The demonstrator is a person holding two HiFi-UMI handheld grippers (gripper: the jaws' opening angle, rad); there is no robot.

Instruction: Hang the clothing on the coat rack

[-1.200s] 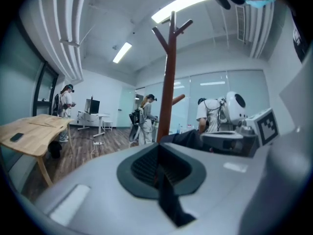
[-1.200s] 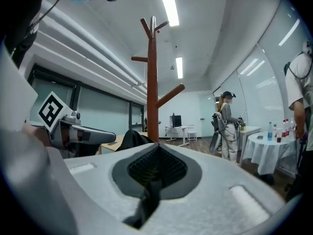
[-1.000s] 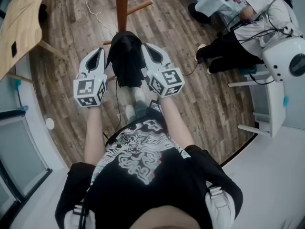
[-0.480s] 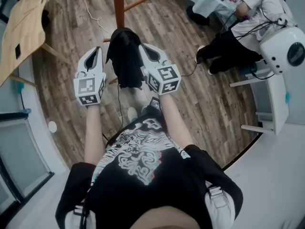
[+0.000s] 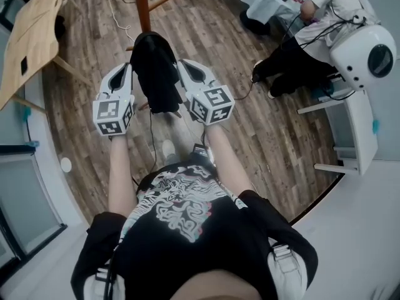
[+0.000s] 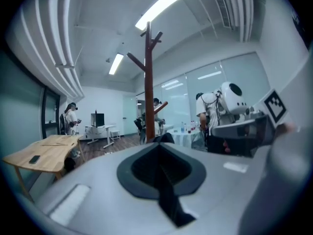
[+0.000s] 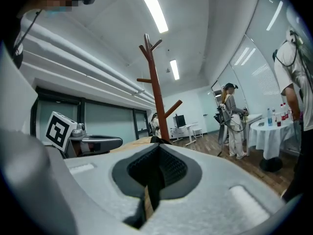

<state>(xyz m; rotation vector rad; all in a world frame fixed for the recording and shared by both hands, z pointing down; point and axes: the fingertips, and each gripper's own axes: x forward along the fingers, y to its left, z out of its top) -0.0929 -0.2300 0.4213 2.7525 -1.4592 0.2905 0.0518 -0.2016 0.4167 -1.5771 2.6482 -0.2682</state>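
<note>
While the garment (image 5: 153, 74) is clenched at its top by the left gripper (image 5: 128, 69) and the right gripper (image 5: 182, 65), both closed on dark cloth at their tips, the carry to the rack (image 5: 141, 5) is best done with the two ends held level. The garment is seen in the upper middle of the head view, hanging down between the grippers. The rack's pole stands at the top of that frame, just above the garment. Whether they touch cannot be told.

In the gripper views the pegs (image 6: 137, 61) are seen high up the pole, well above the jaws, so a good lift is judged to be needed. The cloth between the tips should be drawn slightly taut, so that a span or opening is offered to one peg. Neither grip should be let go until the weight is borne by that peg. A slack span is likely to slide off a sloped peg.
</note>
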